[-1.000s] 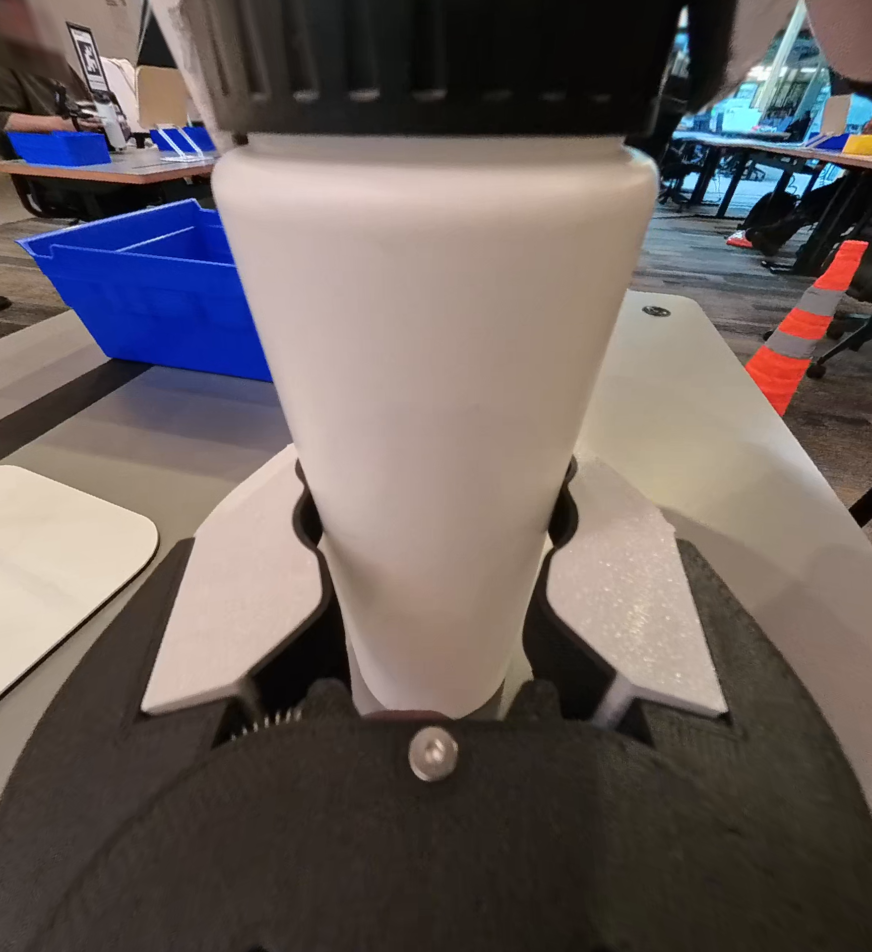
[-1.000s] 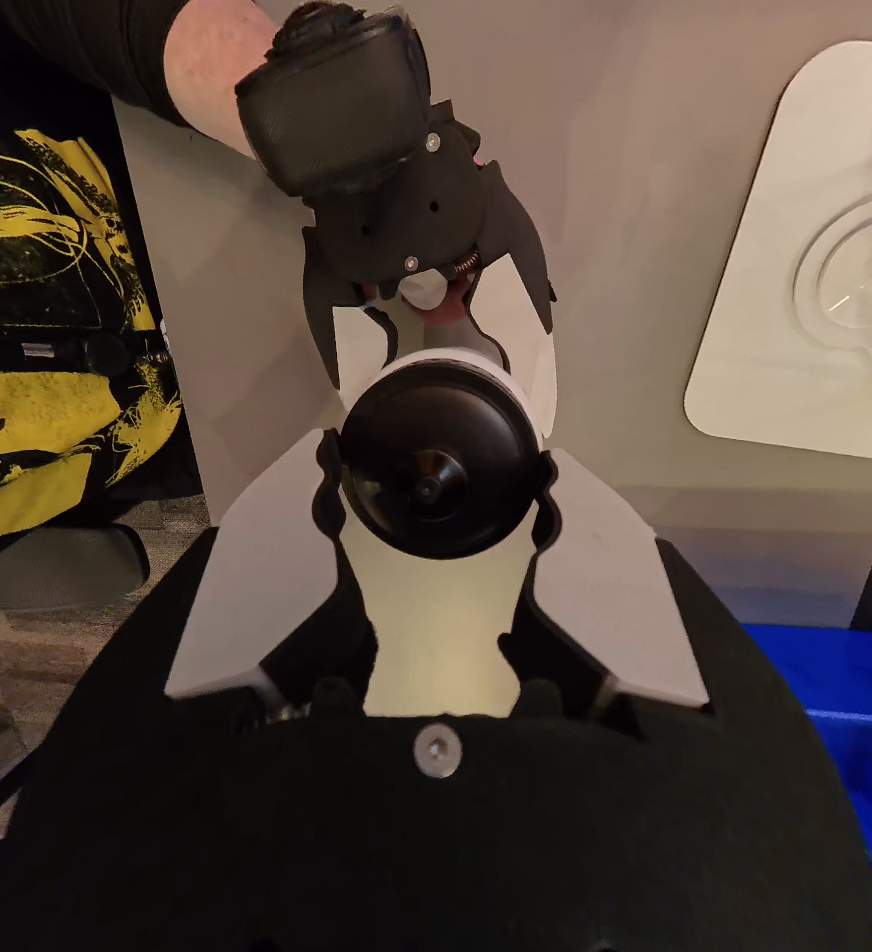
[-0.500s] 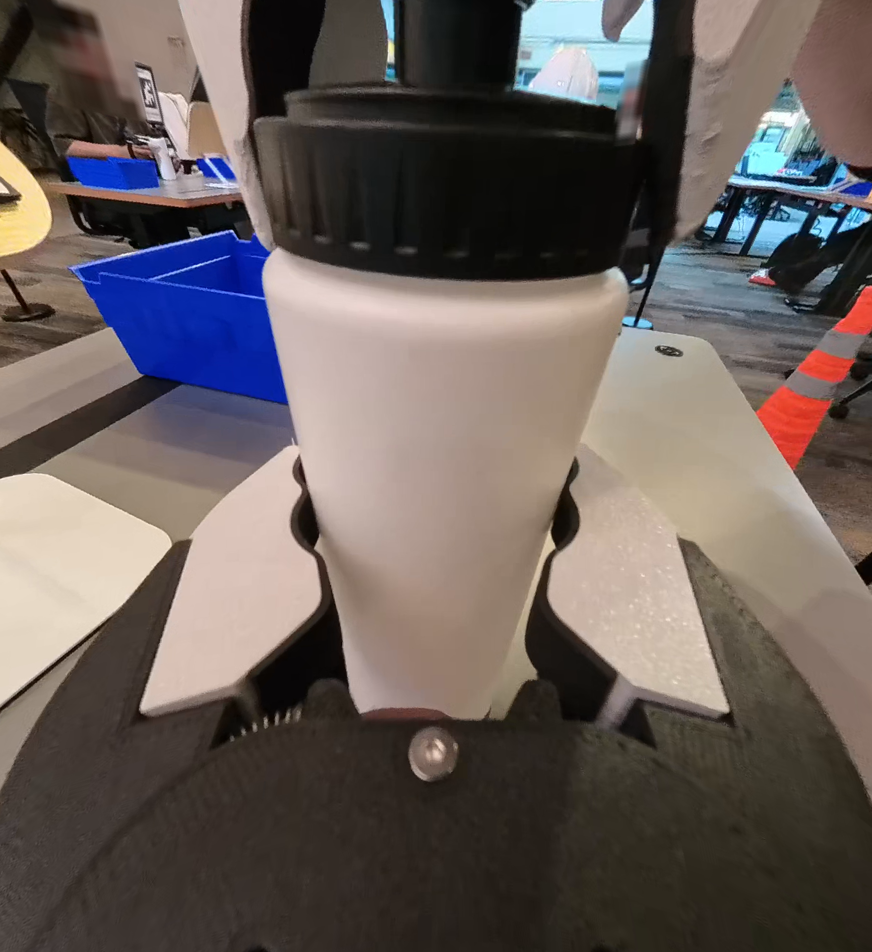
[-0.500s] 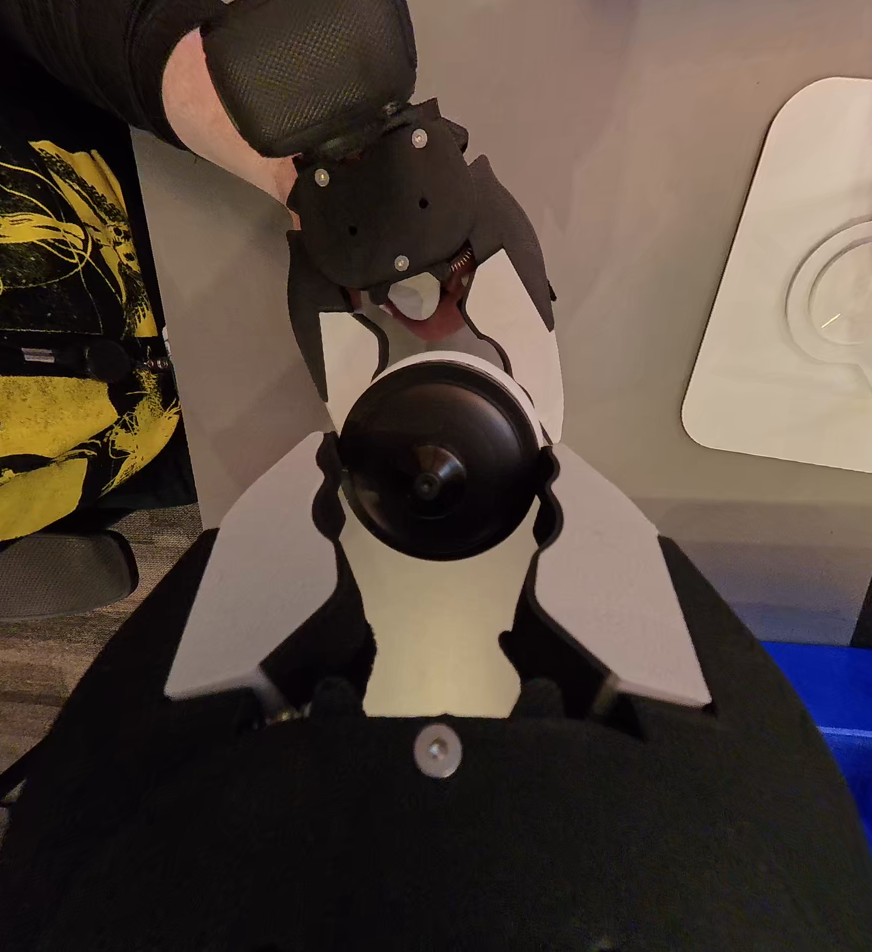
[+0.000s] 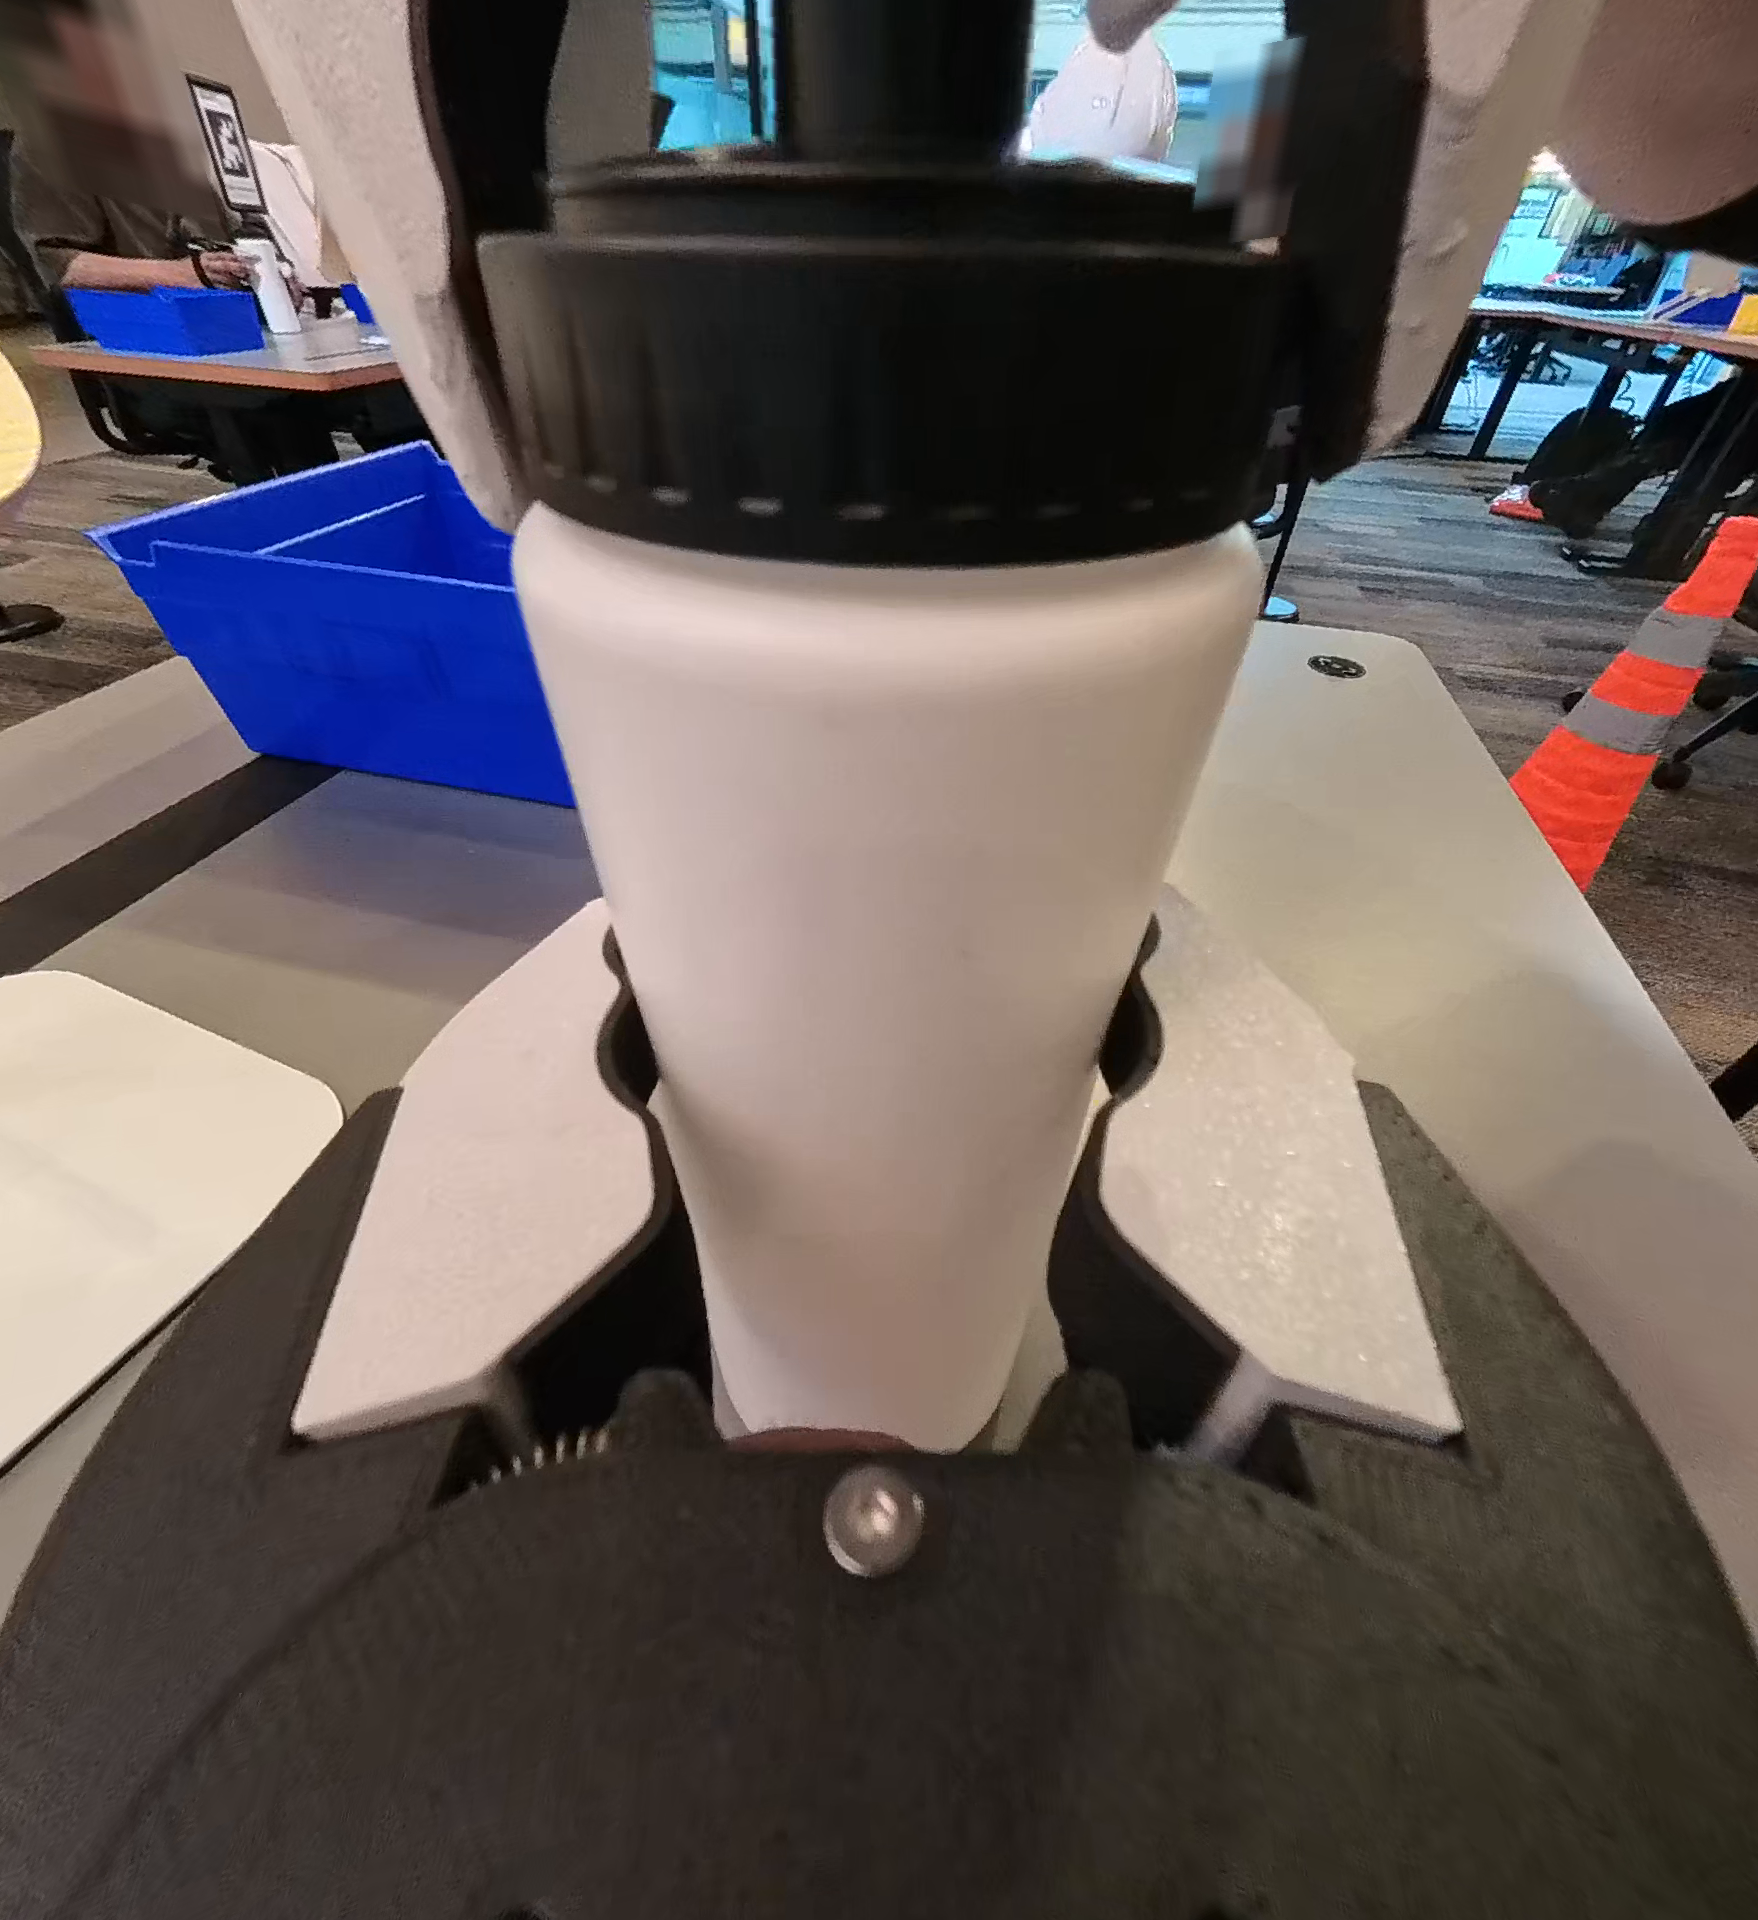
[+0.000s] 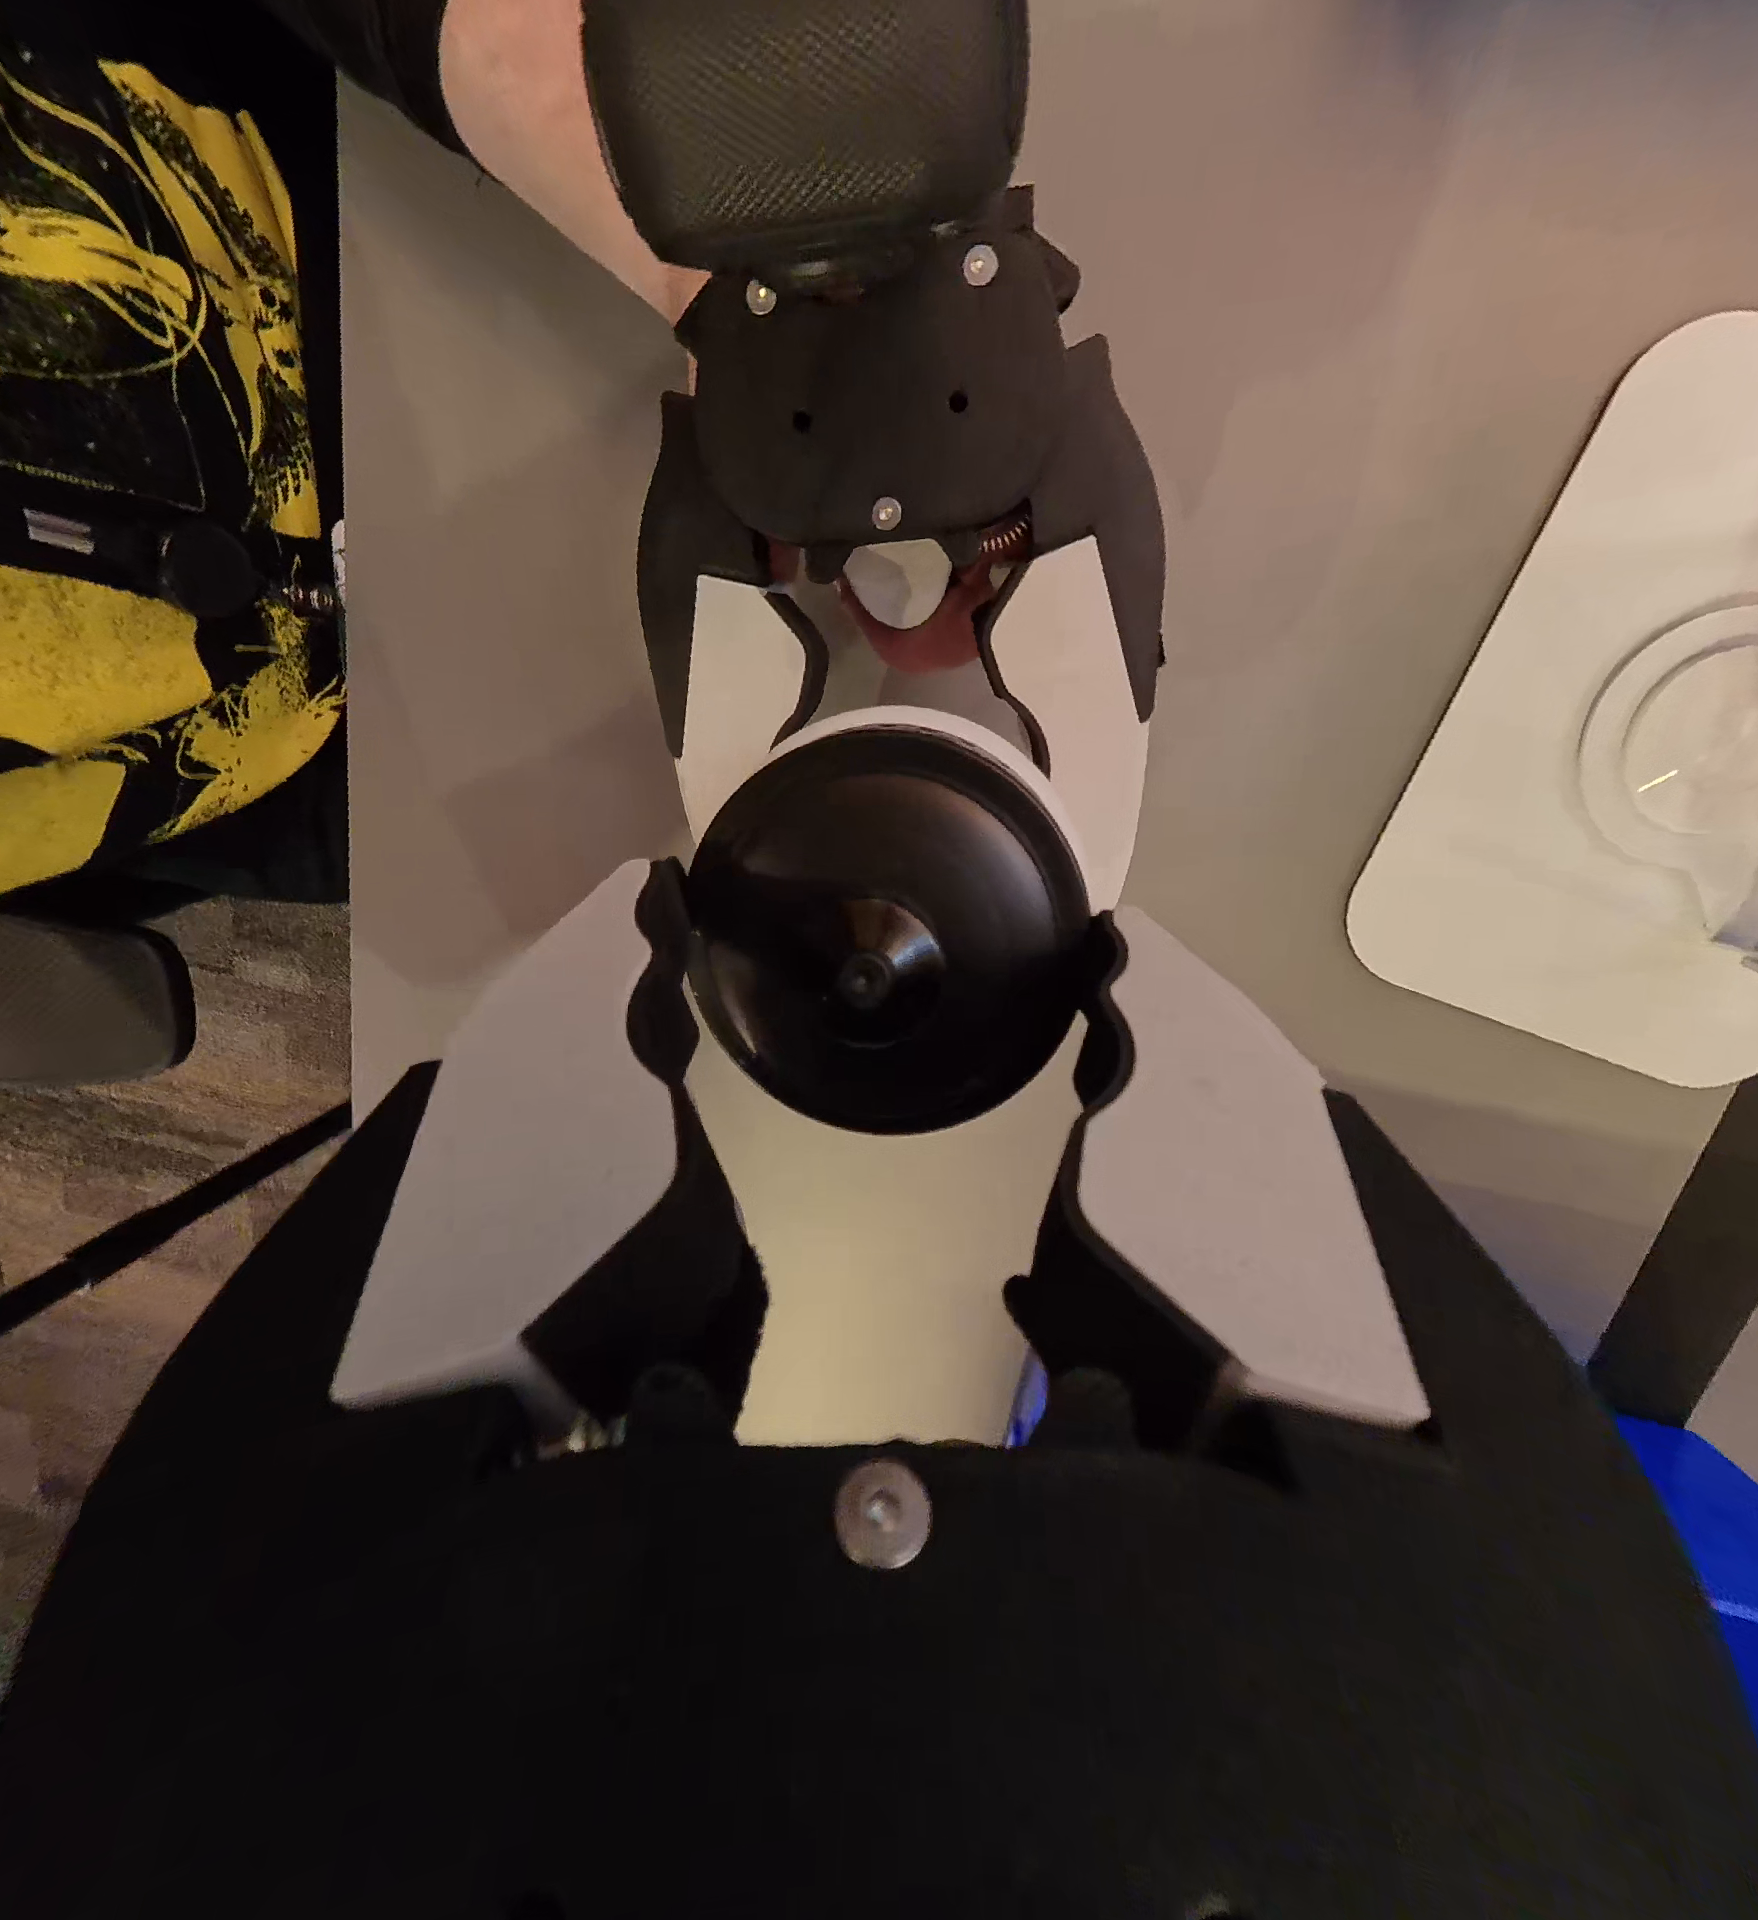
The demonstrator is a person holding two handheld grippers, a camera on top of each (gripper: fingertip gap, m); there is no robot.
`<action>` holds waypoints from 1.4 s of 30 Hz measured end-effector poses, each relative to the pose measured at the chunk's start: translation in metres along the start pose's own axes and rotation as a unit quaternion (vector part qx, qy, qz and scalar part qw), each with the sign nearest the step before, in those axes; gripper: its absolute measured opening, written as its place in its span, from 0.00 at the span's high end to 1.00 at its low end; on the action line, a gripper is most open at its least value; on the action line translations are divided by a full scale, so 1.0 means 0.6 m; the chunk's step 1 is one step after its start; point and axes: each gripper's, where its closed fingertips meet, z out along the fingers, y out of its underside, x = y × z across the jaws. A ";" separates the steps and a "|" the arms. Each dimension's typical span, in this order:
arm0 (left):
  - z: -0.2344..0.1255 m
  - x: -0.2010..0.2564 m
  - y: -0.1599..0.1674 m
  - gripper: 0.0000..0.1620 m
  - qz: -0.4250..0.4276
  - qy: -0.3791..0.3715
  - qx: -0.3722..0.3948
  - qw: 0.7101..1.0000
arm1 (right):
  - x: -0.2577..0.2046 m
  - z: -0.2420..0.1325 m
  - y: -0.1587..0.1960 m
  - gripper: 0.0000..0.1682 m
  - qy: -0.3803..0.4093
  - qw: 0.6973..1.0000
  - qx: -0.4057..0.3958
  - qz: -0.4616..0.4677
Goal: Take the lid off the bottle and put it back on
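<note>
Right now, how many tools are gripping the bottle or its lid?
2. The left tool clamps the white bottle low on its body; the right tool clamps the black lid from above. No others are visible.

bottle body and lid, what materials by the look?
White bottle: matte, uniformly opaque, no glare or seams; could be powder-coated metal or plastic, the look leaves it open. Black lid: likely moulded plastic, with fine vertical ribs around its rim and a smooth, slightly glossy domed top in the right wrist view.
</note>
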 end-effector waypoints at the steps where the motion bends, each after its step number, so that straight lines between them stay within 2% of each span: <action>1: 0.001 0.000 0.000 0.47 -0.001 0.002 -0.001 1.000 | 0.000 0.000 0.001 0.57 -0.004 1.000 -0.009 -0.011; 4: 0.002 -0.001 0.000 0.47 -0.001 0.007 -0.003 1.000 | 0.001 -0.001 0.006 0.56 -0.023 0.997 -0.048 -0.064; 8: 0.006 0.000 0.000 0.47 0.005 0.006 -0.006 1.000 | 0.002 -0.007 0.020 0.56 -0.030 0.976 -0.159 -0.145; 12: 0.007 0.000 0.000 0.47 0.006 0.007 -0.007 1.000 | 0.003 -0.010 0.025 0.56 -0.014 0.957 -0.239 -0.162; 15: 0.006 -0.001 0.000 0.47 0.005 0.007 -0.006 1.000 | 0.007 -0.013 0.022 0.56 0.015 0.968 -0.220 -0.119; 18: 0.005 -0.001 -0.001 0.47 0.004 0.005 -0.003 1.000 | 0.010 -0.021 0.018 0.53 0.062 0.986 -0.154 -0.004; 20: 0.005 -0.001 -0.001 0.47 0.004 0.001 -0.001 1.000 | 0.016 -0.025 0.018 0.47 0.088 0.987 -0.101 0.094; 22: 0.006 -0.001 -0.001 0.46 0.005 -0.003 -0.002 1.000 | 0.003 -0.021 0.010 0.57 0.064 0.985 -0.049 0.154; 25: 0.006 -0.002 -0.001 0.46 0.004 -0.004 -0.002 1.000 | 0.002 -0.013 0.011 0.57 0.067 0.981 -0.037 0.181; 29: 0.004 -0.004 -0.001 0.47 0.001 -0.006 -0.002 1.000 | 0.004 -0.012 0.011 0.57 0.059 0.988 -0.070 0.128; 33: 0.004 -0.005 0.000 0.47 0.007 -0.007 -0.002 1.000 | 0.004 -0.014 0.019 0.57 0.037 0.990 -0.133 0.007; 35: 0.004 -0.006 0.000 0.48 0.010 -0.010 -0.003 1.000 | 0.006 -0.016 0.024 0.57 0.027 0.982 -0.172 -0.071; 42: 0.003 -0.009 0.000 0.48 0.004 -0.008 0.001 1.000 | 0.016 -0.020 0.027 0.57 0.019 0.930 -0.287 -0.231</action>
